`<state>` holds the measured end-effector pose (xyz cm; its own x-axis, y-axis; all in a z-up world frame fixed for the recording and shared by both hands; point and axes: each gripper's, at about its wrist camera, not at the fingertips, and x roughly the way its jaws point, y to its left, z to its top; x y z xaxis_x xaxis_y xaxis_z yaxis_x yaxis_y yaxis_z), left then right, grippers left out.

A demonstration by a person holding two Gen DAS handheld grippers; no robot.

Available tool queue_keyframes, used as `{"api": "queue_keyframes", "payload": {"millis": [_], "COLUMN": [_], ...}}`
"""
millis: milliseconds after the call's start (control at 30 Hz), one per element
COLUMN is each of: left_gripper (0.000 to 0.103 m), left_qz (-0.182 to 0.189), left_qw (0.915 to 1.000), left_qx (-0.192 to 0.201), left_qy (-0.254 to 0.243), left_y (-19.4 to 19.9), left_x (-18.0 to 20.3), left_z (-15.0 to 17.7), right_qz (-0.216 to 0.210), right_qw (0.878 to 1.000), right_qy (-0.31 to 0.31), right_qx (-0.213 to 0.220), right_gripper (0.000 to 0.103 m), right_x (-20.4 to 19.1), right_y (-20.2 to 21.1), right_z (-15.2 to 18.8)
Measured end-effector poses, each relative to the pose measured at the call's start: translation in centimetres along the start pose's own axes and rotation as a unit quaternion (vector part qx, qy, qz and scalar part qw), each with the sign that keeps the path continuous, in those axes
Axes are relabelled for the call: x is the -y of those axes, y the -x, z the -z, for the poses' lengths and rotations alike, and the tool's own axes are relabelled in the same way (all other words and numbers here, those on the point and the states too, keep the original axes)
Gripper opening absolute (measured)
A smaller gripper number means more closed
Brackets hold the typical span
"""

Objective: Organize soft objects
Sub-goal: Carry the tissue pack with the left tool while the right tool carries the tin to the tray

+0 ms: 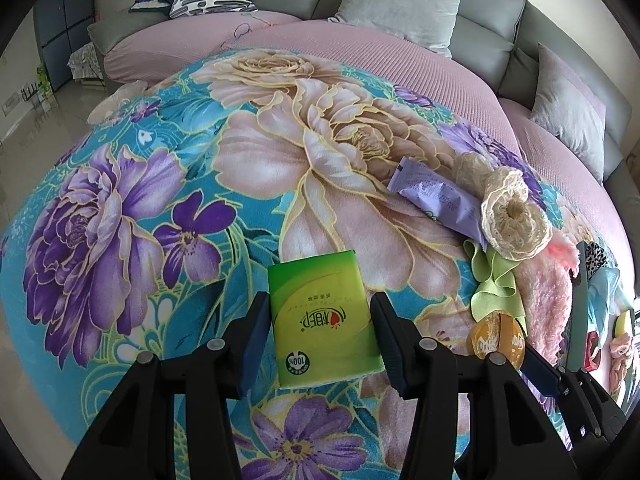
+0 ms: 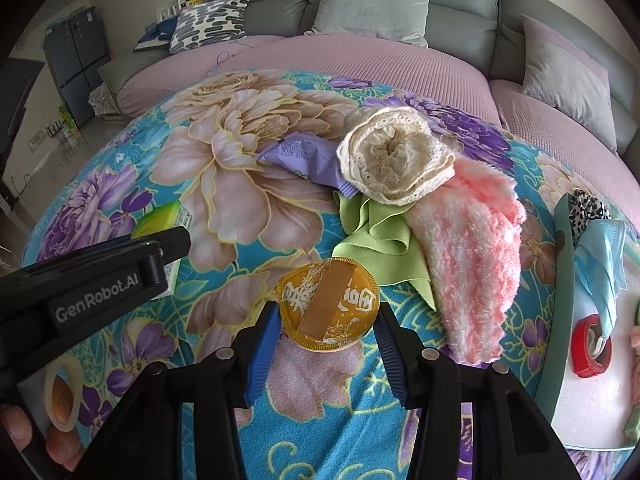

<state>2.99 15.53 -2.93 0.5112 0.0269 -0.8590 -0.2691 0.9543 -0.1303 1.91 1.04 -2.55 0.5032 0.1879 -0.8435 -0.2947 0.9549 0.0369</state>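
Observation:
A green tissue pack [image 1: 320,320] lies on the floral blanket [image 1: 160,200]. My left gripper [image 1: 320,304] is shut on it, one pad against each long side. My right gripper [image 2: 329,312] is shut on a round orange packet [image 2: 328,308], which also shows at the lower right of the left wrist view as the orange packet [image 1: 498,338]. Behind it lie a green cloth [image 2: 372,236], a pink fluffy cloth [image 2: 472,260], a cream crocheted piece [image 2: 396,156] and a purple sachet [image 2: 304,158]. The left gripper's finger [image 2: 168,246] hides part of the tissue pack [image 2: 162,220].
A teal-rimmed tray [image 2: 560,280] at the right holds a red tape roll [image 2: 592,346], a blue face mask [image 2: 604,264] and a spotted scrunchie [image 2: 588,208]. A grey sofa [image 2: 460,4] with cushions stands behind. A person's hand [image 2: 24,428] holds the left tool.

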Motion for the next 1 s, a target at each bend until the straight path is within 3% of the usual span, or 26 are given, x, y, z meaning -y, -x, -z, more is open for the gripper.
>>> {"api": "queue_keyframes", "payload": {"millis": [133,267,667,1000], "left_gripper": [0.048,0.048,0.048,0.048], "left_qz": [0.0,0.015,0.013,0.042], "left_qw": [0.9999,0.9997,0.9976,0.9908], "left_qx": [0.008,0.014,0.031,0.05], "left_qy": [-0.008,-0.016,-0.061,-0.119], "left_y": [0.7,1.2,2.6,4.8], "left_x": [0.6,1.4,4.5,9.4], "left_z": [-0.2,-0.2,-0.1,0.0], "right_qz": [0.0,0.003,0.027,0.095], "right_qw": [1.0,0.999,0.994,0.98], "right_qy": [-0.01,-0.026,-0.087,-0.163], "right_qx": [0.01,0.026,0.053,0.07], "right_gripper": [0.051,0.051,0.051,0.051], "right_x": [0.7,2.1,7.5,14.0], "right_y": [1.0,2.2,4.9,8.0], "right_z": [-0.1,0.0,0.6,1.9]}}
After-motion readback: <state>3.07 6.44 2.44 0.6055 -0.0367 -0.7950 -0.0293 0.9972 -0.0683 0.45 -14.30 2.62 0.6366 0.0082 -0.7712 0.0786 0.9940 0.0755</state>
